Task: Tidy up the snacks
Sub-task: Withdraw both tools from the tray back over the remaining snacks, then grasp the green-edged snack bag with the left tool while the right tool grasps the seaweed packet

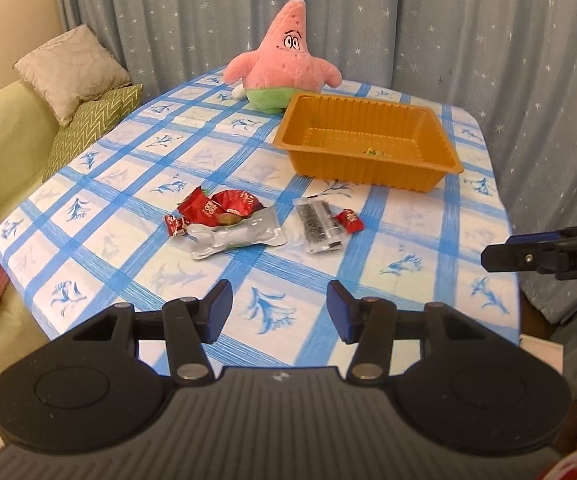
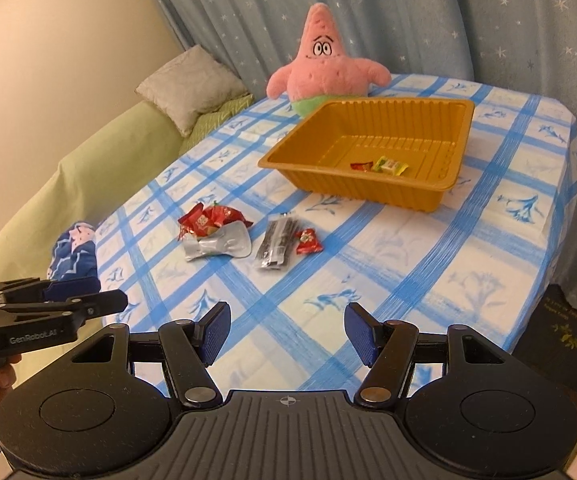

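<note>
An orange plastic tray (image 1: 440,128) (image 2: 462,136) stands on the table's far half; two small wrapped candies (image 2: 380,166) lie inside it. Nearer lie a pile of red snack packets (image 1: 224,206) (image 2: 208,218) on a silver pouch (image 1: 236,238) (image 2: 220,245), a clear packet of dark snack (image 1: 320,224) (image 2: 276,246) and a small red candy (image 1: 350,220) (image 2: 308,241). My left gripper (image 1: 279,310) hovers open over the near edge, short of the snacks, nothing between its fingers. My right gripper (image 2: 287,330) is likewise open and empty, beside it.
A pink star plush toy (image 1: 284,60) (image 2: 324,64) sits behind the tray. The table carries a blue checked cloth (image 1: 408,240) (image 2: 408,260). A green sofa with cushions (image 1: 76,92) (image 2: 192,84) runs along the left. Starred curtains hang behind.
</note>
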Tool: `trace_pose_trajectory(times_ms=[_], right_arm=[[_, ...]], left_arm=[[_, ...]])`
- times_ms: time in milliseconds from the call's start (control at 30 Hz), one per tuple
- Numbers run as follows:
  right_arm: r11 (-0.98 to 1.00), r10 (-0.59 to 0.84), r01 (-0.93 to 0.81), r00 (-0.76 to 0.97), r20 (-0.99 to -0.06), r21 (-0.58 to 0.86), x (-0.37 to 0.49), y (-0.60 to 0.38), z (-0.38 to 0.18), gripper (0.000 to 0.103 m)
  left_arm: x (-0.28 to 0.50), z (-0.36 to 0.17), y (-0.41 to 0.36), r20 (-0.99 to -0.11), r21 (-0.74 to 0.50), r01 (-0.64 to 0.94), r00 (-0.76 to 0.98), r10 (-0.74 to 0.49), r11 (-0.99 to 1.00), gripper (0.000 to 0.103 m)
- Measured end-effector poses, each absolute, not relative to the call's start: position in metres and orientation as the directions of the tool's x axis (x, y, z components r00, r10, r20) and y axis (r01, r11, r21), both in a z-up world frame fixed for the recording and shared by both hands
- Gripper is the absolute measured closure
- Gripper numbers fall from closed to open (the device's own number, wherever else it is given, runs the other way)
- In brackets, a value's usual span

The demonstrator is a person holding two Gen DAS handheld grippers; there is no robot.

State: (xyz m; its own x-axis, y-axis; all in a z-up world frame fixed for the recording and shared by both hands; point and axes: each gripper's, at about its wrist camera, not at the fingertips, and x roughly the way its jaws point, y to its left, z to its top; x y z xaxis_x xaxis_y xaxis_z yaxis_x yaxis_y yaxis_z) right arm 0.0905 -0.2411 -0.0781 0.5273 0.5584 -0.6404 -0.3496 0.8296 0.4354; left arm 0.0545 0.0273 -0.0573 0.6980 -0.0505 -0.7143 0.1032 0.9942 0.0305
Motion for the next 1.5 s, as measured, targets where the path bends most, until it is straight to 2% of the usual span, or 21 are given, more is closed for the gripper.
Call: trace_pose_trajectory(times_ms=[300, 767, 1067, 1200, 1500], right_arm=[[0.861, 0.506, -0.26, 0.532, -0.678, 0.438, 0.102, -0.211, -0.09, 0.04], [0.903, 0.395, -0.084, 0.547, -0.738, 0.421, 0.119, -0.182, -0.11, 0.04], [0.91, 0.346, 0.003, 0.546, -0.763, 0.415, 0.124, -0.18, -0.116, 0.04], [0.909, 0.333, 0.032, 0.546, -0.769, 0.416, 0.127, -0.182, -0.117, 0.04], [0.906, 0.32, 0.064, 0.541, -0.777, 0.418, 0.133, -0.182, -0.121, 0.04]], left_arm=[[0.09, -0.082, 0.055, -0.73, 0.105, 0.212, 0.68, -0.07, 0.972, 0.055], [0.153, -0.135, 0.064, -0.735, 0.302, 0.496, 0.665, -0.132, 0.814, 0.056], [0.179, -0.162, 0.061, -0.739, 0.403, 0.6, 0.659, -0.141, 0.691, 0.062], [0.185, -0.168, 0.059, -0.746, 0.413, 0.636, 0.647, -0.158, 0.651, 0.072], [0.207, -0.173, 0.055, -0.755, 0.425, 0.66, 0.636, -0.16, 0.619, 0.073]])
